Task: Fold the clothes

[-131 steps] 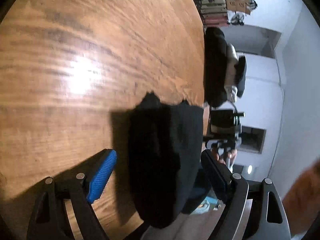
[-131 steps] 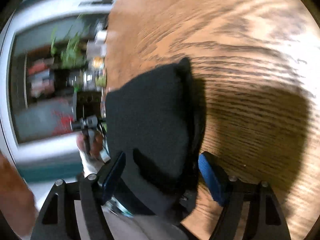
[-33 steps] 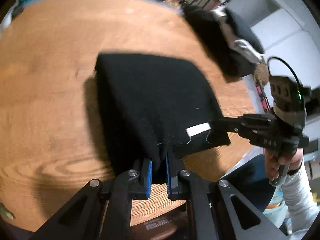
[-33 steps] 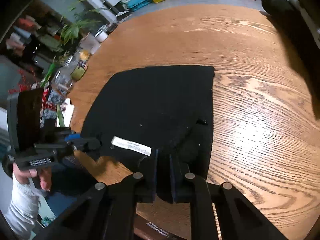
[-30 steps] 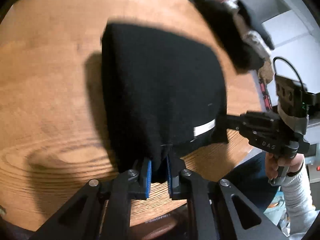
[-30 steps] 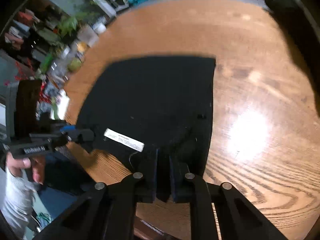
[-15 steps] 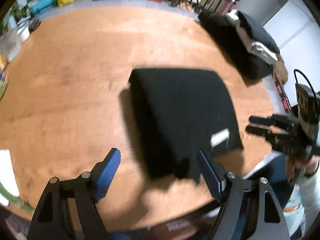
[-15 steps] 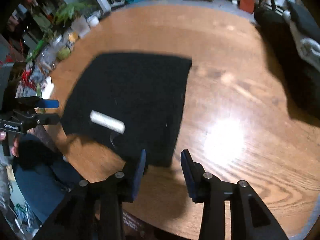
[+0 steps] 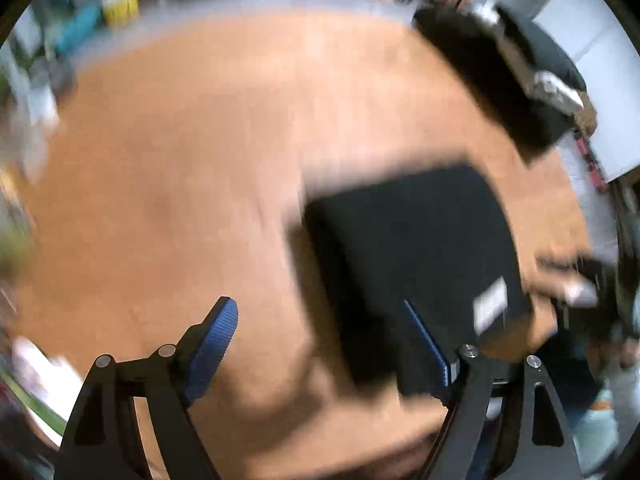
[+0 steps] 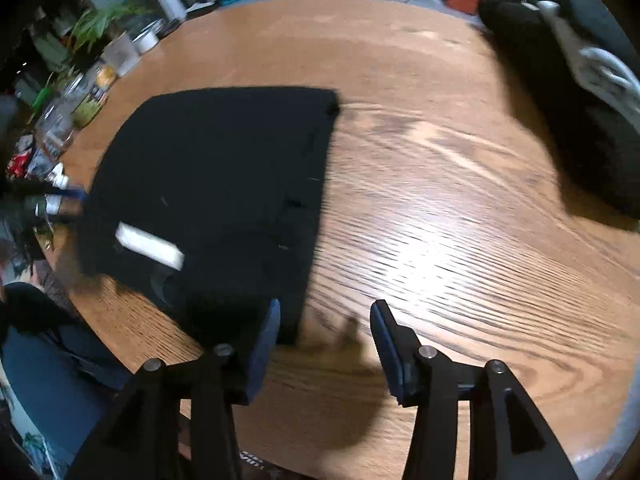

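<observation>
A folded black garment (image 9: 416,252) (image 10: 224,184) lies flat on the round wooden table (image 9: 200,160) (image 10: 440,220), a white label (image 10: 150,246) showing near its front edge. My left gripper (image 9: 316,320) hangs above the table to the garment's left, jaws still opening, nothing between them. My right gripper (image 10: 324,320) hovers over the garment's near right corner, jaws also opening, only bare wood between the blue pads. The left wrist view is motion-blurred; the right gripper shows there as a dark smear (image 9: 572,280) at the right edge.
A pile of dark and grey clothes (image 10: 580,92) (image 9: 512,80) lies at the table's far right. Jars, bottles and plants (image 10: 88,92) crowd the left rim. Someone's blue-trousered legs (image 10: 48,360) sit at the near edge.
Both grippers let go of the garment's front edge and spread their jaws. The left one rose and drew away to the left; the right one shifted right. The garment now lies flat.
</observation>
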